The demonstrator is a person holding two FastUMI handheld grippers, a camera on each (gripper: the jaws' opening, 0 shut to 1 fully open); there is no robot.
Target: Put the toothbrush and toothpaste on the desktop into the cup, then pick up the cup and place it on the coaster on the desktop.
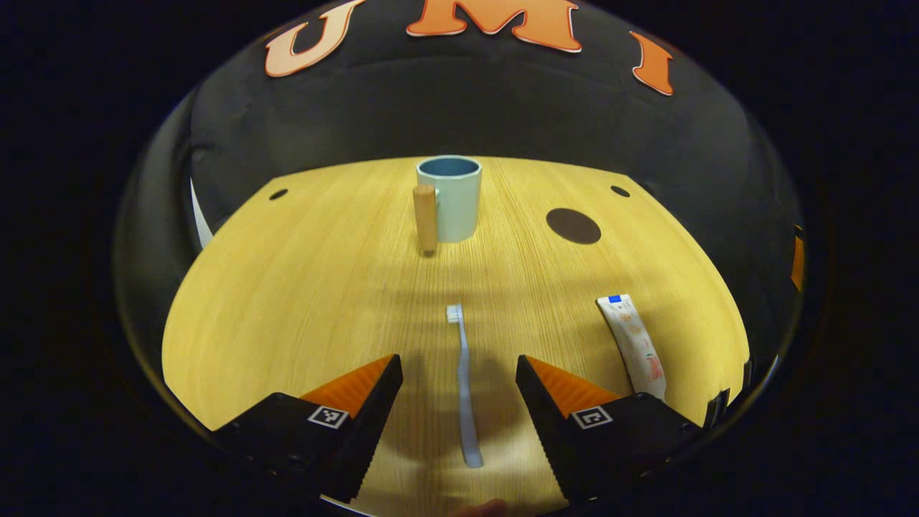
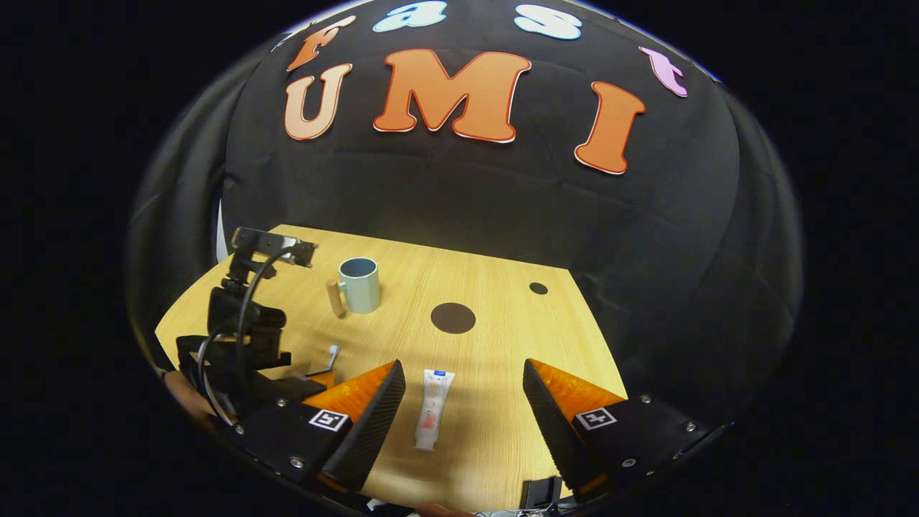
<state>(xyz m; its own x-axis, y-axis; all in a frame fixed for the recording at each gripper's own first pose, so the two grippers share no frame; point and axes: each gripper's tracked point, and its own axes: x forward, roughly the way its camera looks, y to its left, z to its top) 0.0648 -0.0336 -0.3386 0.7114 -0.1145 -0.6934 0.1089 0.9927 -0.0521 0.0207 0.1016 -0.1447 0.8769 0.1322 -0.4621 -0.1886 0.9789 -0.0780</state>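
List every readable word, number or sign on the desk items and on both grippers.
On the toothpaste: print too small to read.
On the left gripper and the right gripper: a square coded marker on each finger, no words.
On the cup, toothbrush and coaster: no text.

The surface looks like matt, fine-grained wood; the cup ahead of the left tool has a smooth body and wooden handle.

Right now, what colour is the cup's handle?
Light wood-brown, on a pale blue cup; the handle shows best in the left gripper view.
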